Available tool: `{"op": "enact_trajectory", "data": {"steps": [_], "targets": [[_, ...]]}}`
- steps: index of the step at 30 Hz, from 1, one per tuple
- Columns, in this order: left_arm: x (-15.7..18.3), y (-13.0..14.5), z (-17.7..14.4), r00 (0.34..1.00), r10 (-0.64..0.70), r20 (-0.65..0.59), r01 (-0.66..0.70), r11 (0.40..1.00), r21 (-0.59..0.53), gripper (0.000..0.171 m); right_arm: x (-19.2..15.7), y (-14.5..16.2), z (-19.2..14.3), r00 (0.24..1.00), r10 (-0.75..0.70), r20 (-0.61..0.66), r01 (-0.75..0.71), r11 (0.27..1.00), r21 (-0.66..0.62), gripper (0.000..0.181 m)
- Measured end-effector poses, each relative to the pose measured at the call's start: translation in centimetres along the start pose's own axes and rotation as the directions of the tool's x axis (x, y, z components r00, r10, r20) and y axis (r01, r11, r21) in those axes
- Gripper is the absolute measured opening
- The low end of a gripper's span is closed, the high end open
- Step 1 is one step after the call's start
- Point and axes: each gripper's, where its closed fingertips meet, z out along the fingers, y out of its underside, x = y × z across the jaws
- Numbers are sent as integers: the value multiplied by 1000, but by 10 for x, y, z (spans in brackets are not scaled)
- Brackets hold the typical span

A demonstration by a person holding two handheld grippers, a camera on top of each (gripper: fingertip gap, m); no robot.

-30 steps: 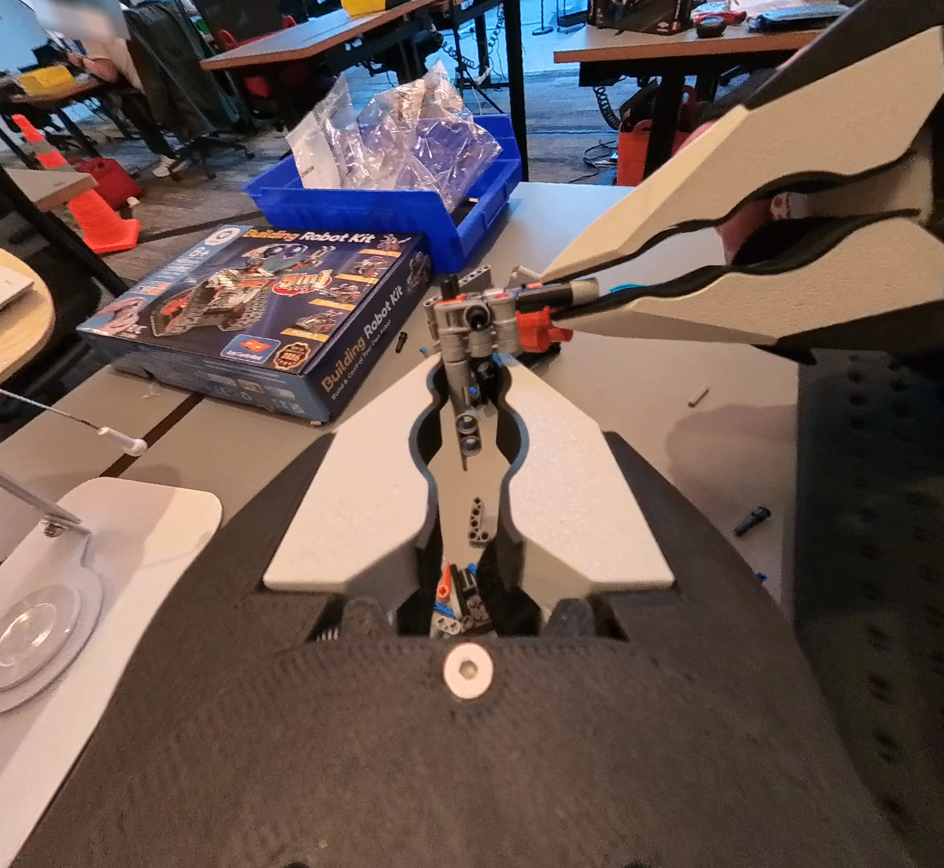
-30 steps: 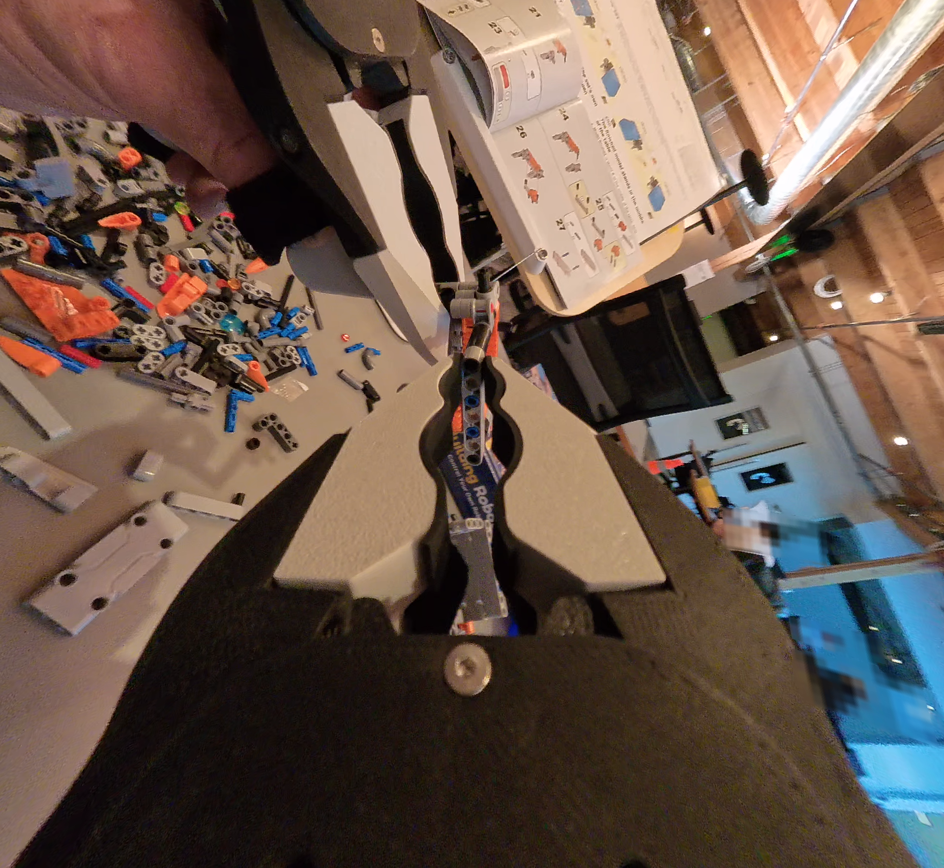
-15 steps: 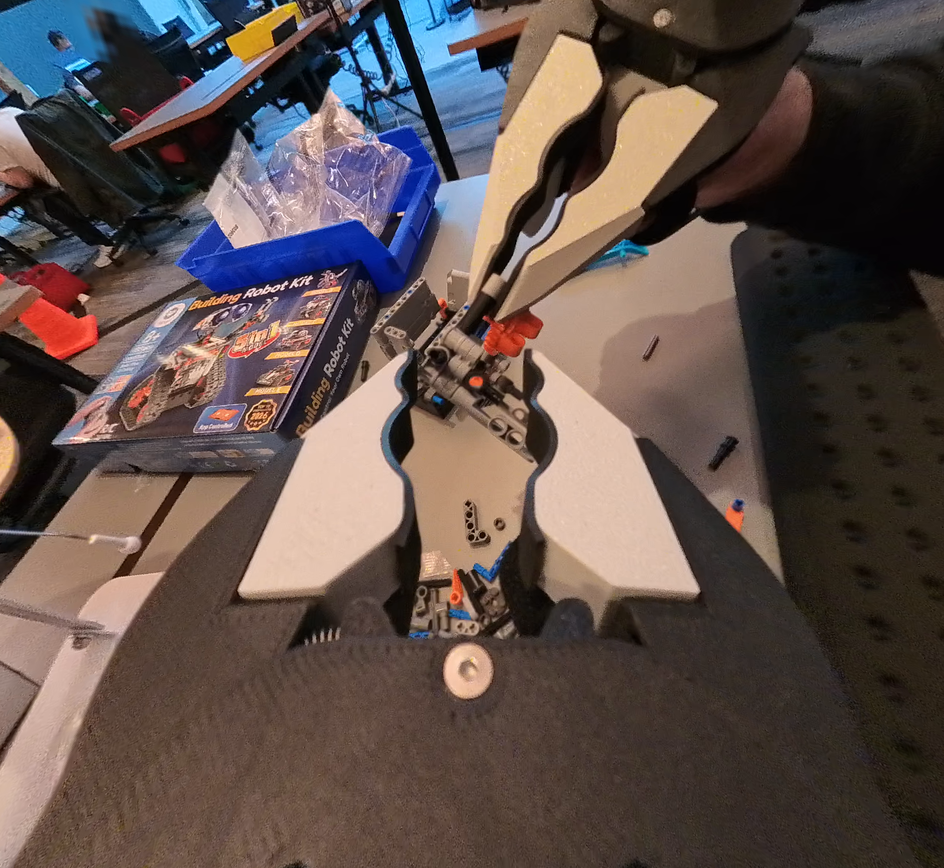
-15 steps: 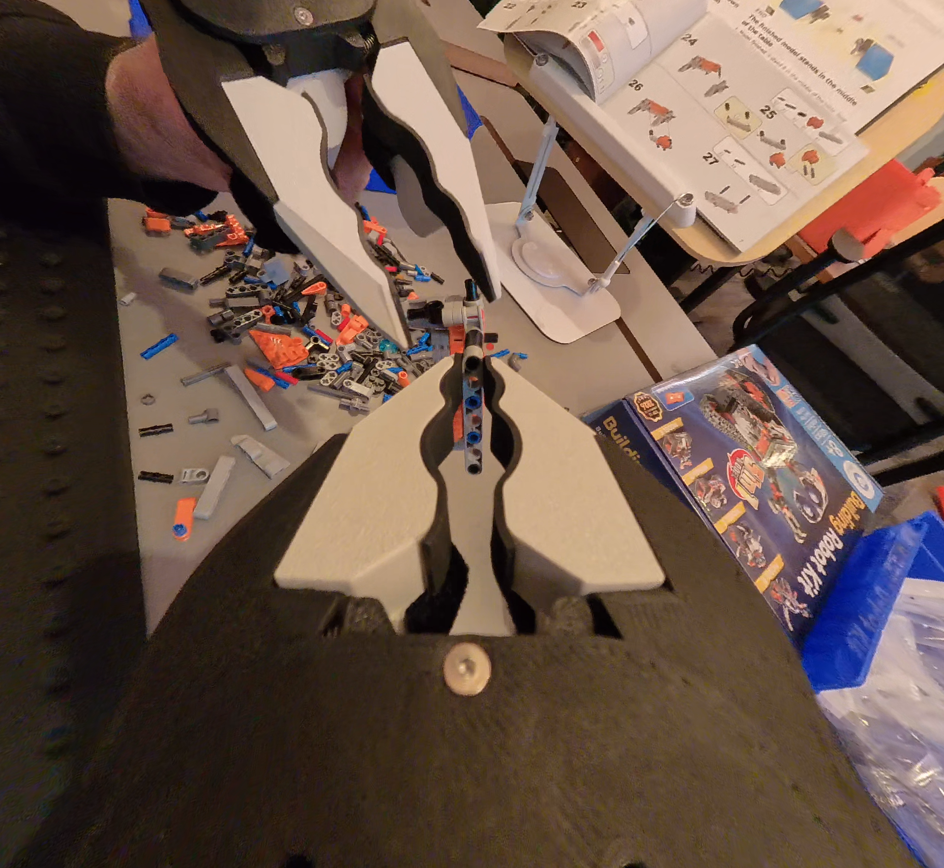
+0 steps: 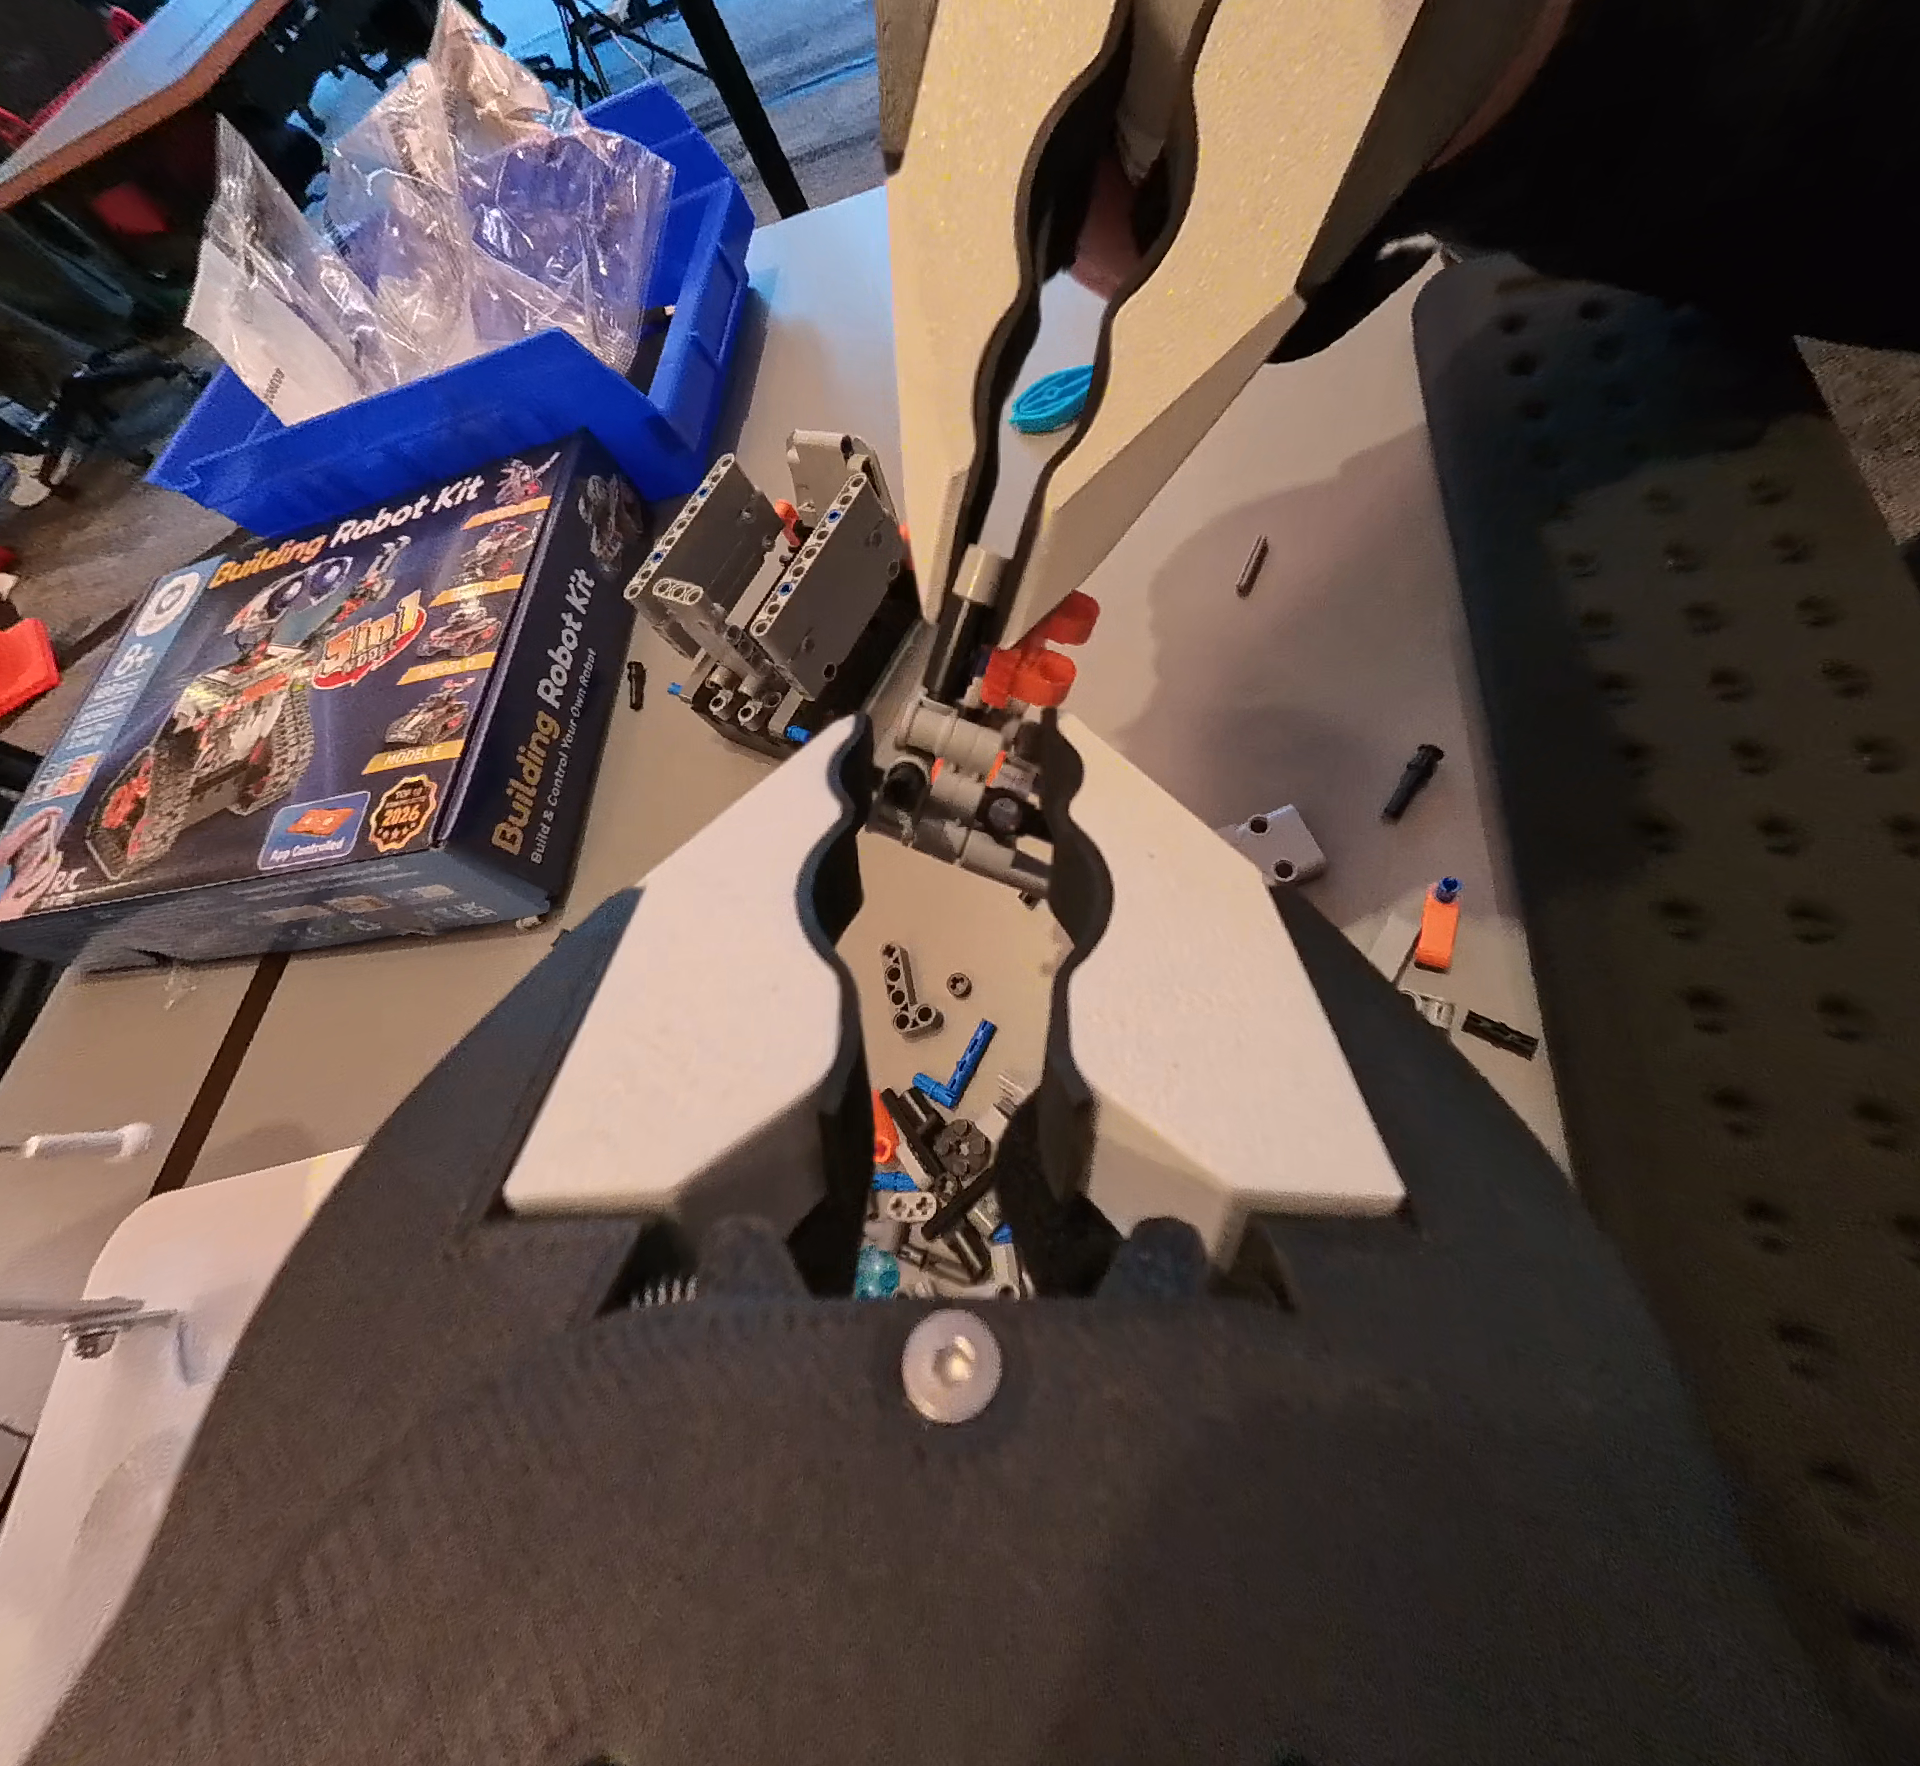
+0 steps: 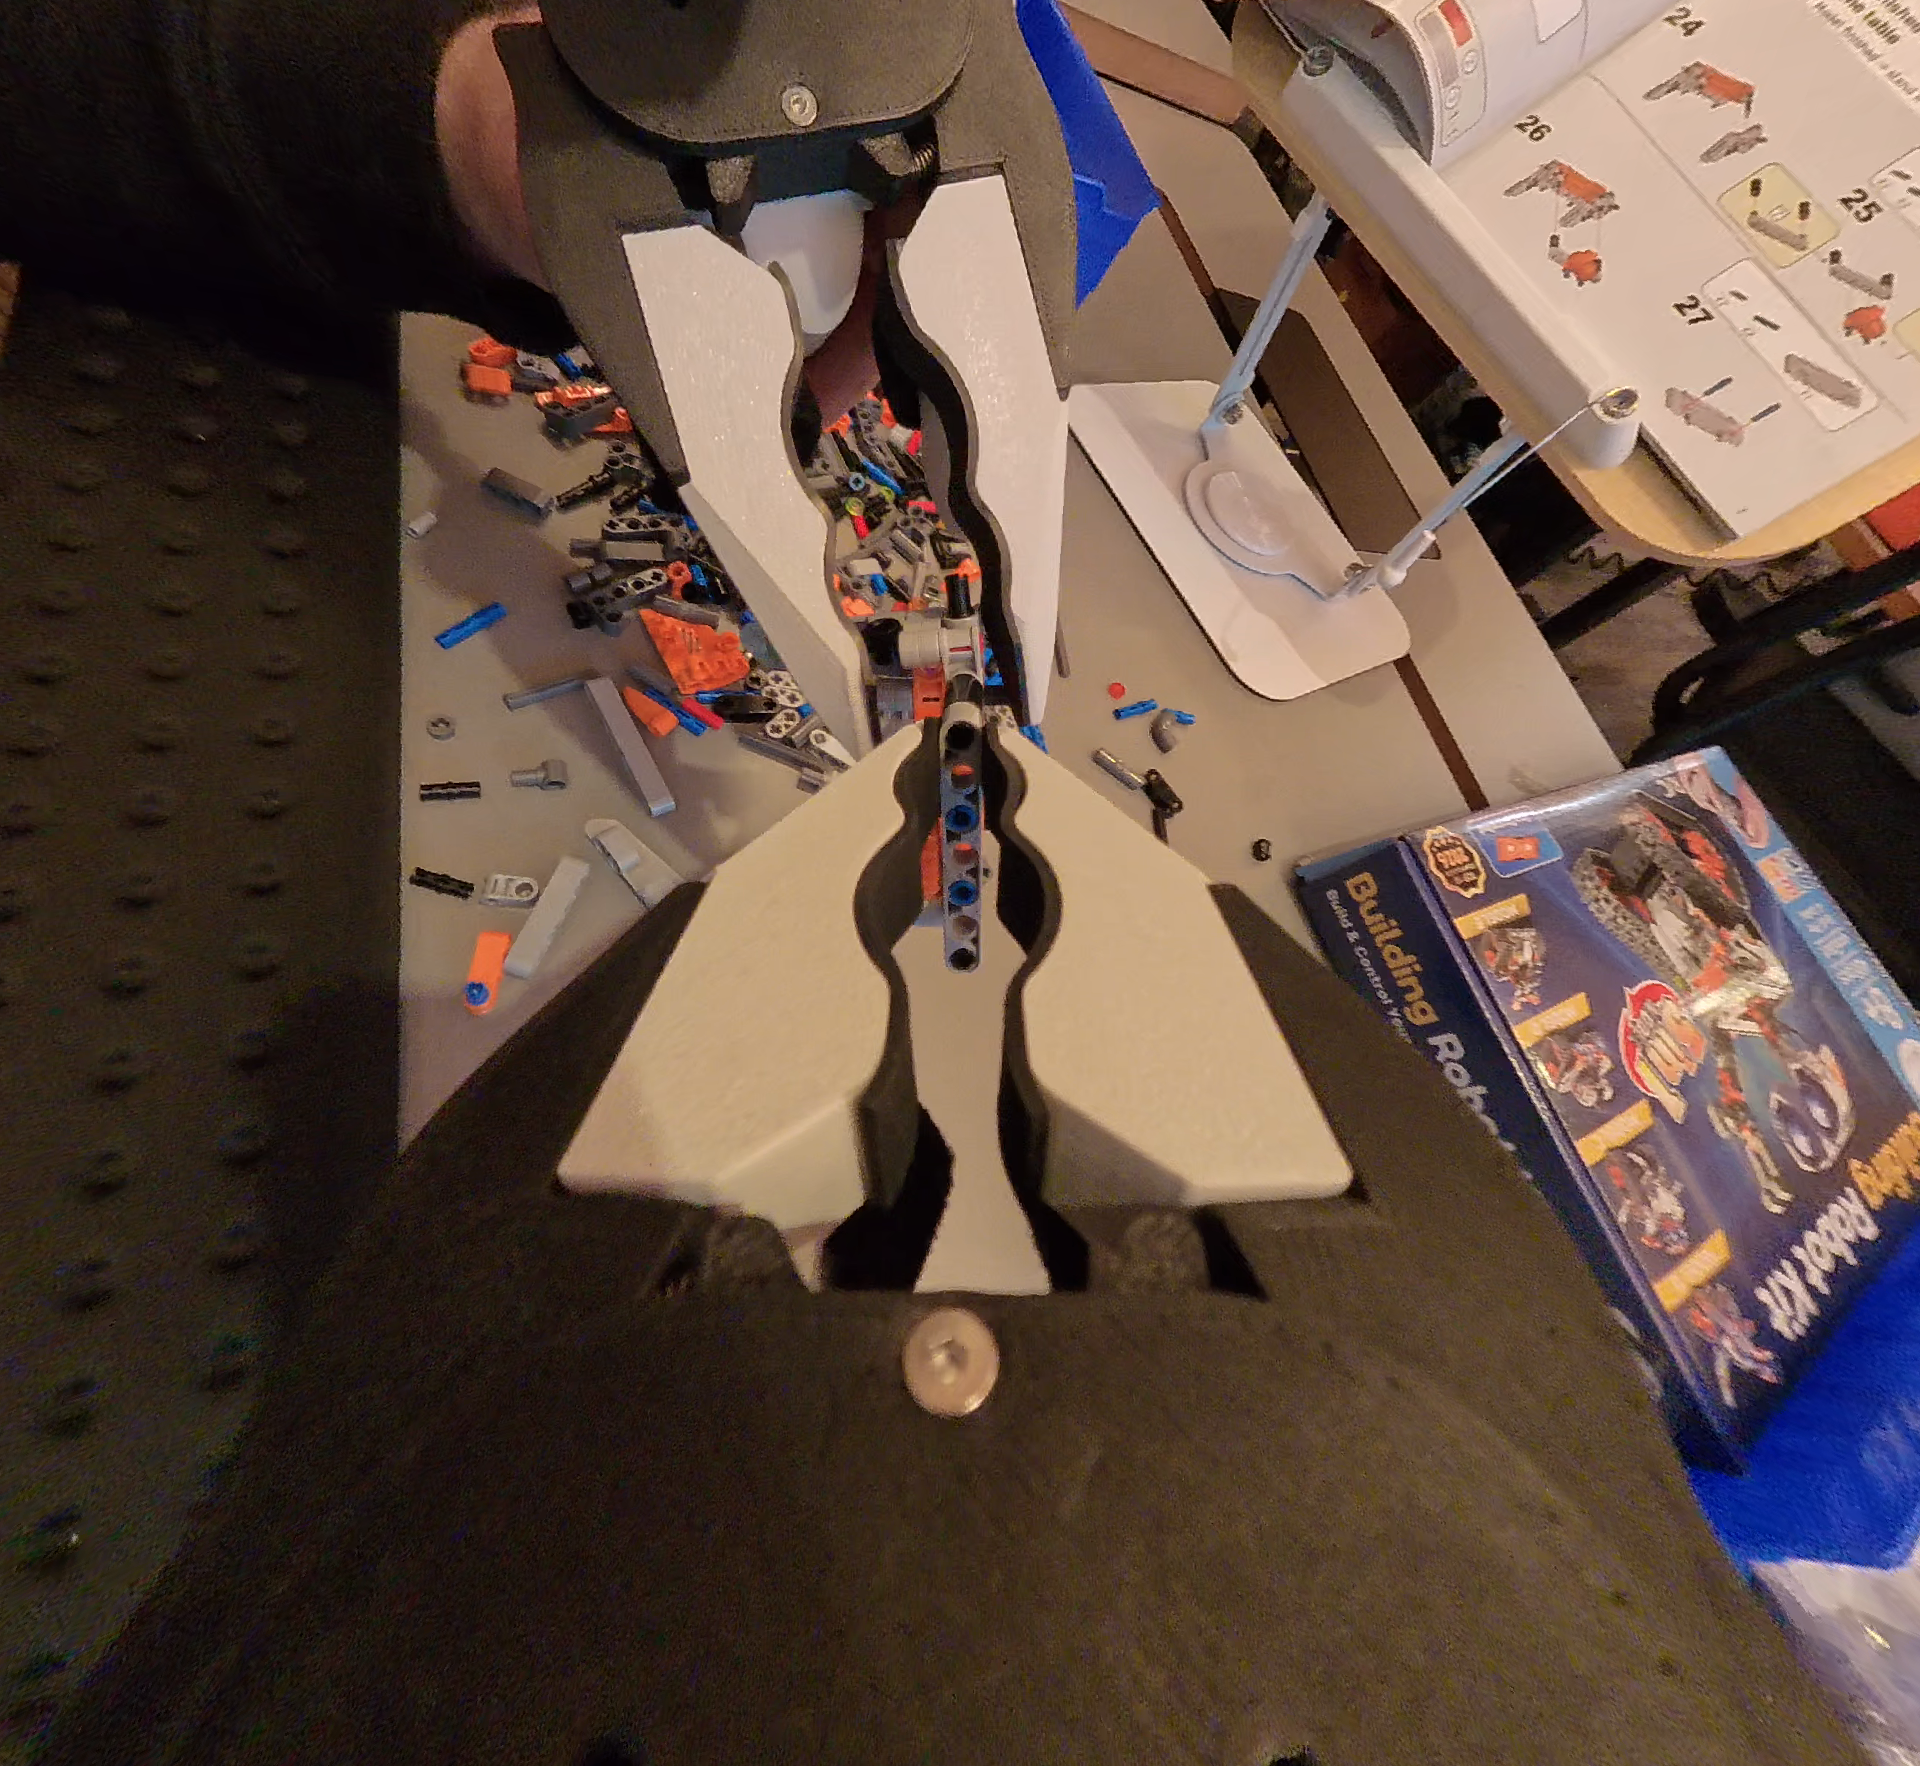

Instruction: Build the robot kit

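Left wrist view, near to far. Left gripper (image 5: pixel 951 760): jaws parted to a moderate gap, tips flanking a small grey, black and orange brick assembly (image 5: pixel 961 781) at 12 o'clock. Whether the tips press on it, cannot tell. Through the gap, loose pieces (image 5: pixel 940 1166) lie on the grey table (image 5: pixel 1309 521).

Right gripper (image 5: pixel 971 599) comes in from 1 o'clock, jaws nearly closed, pinching the grey-and-black end of the same assembly; an orange connector (image 5: pixel 1029 667) sits just beside its tips.

At 11 o'clock, just beyond, a grey beam frame (image 5: pixel 769 594) stands on the table. At 9 to 10 o'clock, a dark blue kit box (image 5: pixel 312 708). Farther, at 10 to 11 o'clock, a blue bin (image 5: pixel 499 407) holding clear plastic bags (image 5: pixel 447 220). A teal disc (image 5: pixel 1049 388) lies at 12 o'clock beyond the right gripper.

Right wrist view: the right gripper (image 6: pixel 961 750) is closed on a grey holed beam (image 6: pixel 961 843) running back between its fingers; the beam is part of the assembly. The left gripper (image 6: pixel 940 693) faces it from 12 o'clock, jaws apart. A heap of parts (image 6: pixel 675 604) at 11 o'clock; a booklet on a stand (image 6: pixel 1621 189) at 2 o'clock.
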Motion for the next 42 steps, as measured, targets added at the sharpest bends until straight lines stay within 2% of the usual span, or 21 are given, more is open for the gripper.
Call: {"op": "enact_trajectory", "data": {"steps": [3, 8, 13, 17, 20, 29, 36, 42], "targets": [[3, -3, -2, 1000, -19, -18, 19, 999, 29, 28, -2, 0, -1, 999, 33, 20, -33, 999, 31, 5], [1, 3, 4, 1000, 4, 24, -3, 1000, -21, 28, -1, 7, 1, 997, 79, 2, -79, 996, 35, 6], [-1, 8, 7, 998, 28, 65, -23, 997, -71, 27, -1, 8, 4, 998, 37, -50, -36, 999, 15, 18], [2, 6, 8, 998, 27, 59, -23, 998, -63, 27, -1, 19, 10, 998, 20, -57, -22, 999, -39, 13], [5, 4, 7, 999, 22, 45, -19, 998, -52, 25, -5, 19, 12, 999, 23, -41, -24, 999, -31, 6], [18, 6, 9, 1000, 19, -21, -20, 999, -42, 25, -16, 24, 9, 999, 20, 38, -19, 999, -34, 5], [33, 4, 6, 991, 7, -130, -10, 1000, -26, 28, -25, 35, 5, 996, 3, 93, 3, 998, -67, 5], [41, 18, 15, 988, 27, -152, -45, 992, -119, 21, -32, 42, 8, 994, -44, 101, 57, 990, -129, 5]]}}
